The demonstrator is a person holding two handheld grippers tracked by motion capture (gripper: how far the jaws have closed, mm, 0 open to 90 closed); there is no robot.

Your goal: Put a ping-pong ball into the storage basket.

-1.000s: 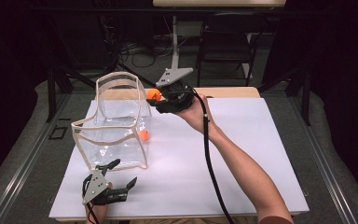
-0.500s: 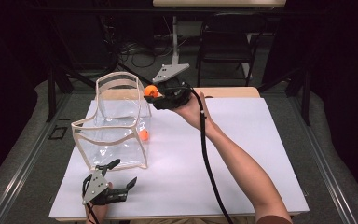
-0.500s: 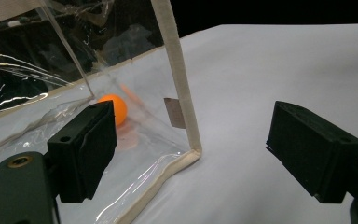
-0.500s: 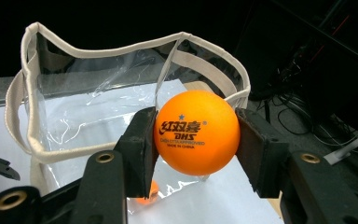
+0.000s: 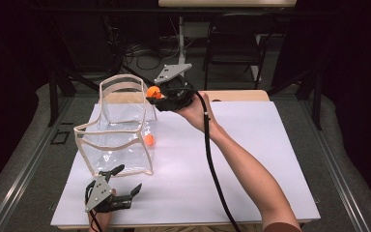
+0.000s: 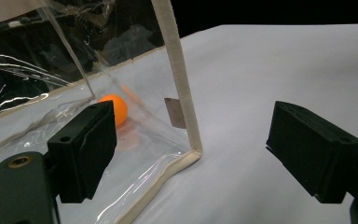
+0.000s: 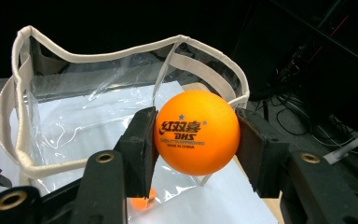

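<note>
A clear plastic bag (image 5: pixel 116 133) with beige trim stands open on the white table (image 5: pixel 256 145). One orange ball (image 5: pixel 149 140) lies inside it near its right wall. My right gripper (image 5: pixel 153 94) hovers at the bag's far right rim, shut on a second orange ball (image 5: pixel 153 91). In the right gripper view the printed ball (image 7: pixel 196 132) sits squeezed between both pads above the bag's opening (image 7: pixel 121 93). My left gripper (image 5: pixel 128 178) rests open near the table's front left. Its jaws straddle the bag's near corner (image 6: pixel 186 121), and the inner ball (image 6: pixel 115 108) shows through the plastic.
A wooden strip (image 5: pixel 236 95) lines the table's far edge. Behind it are a dark chair (image 5: pixel 232 43), a stand (image 5: pixel 180 34) and cables on the floor. The right forearm (image 5: pixel 241 164) crosses the table's right half, with the gripper's cable along it.
My right gripper with the ball has edged slightly left and up toward the bag's rim. The left gripper has stayed put.
</note>
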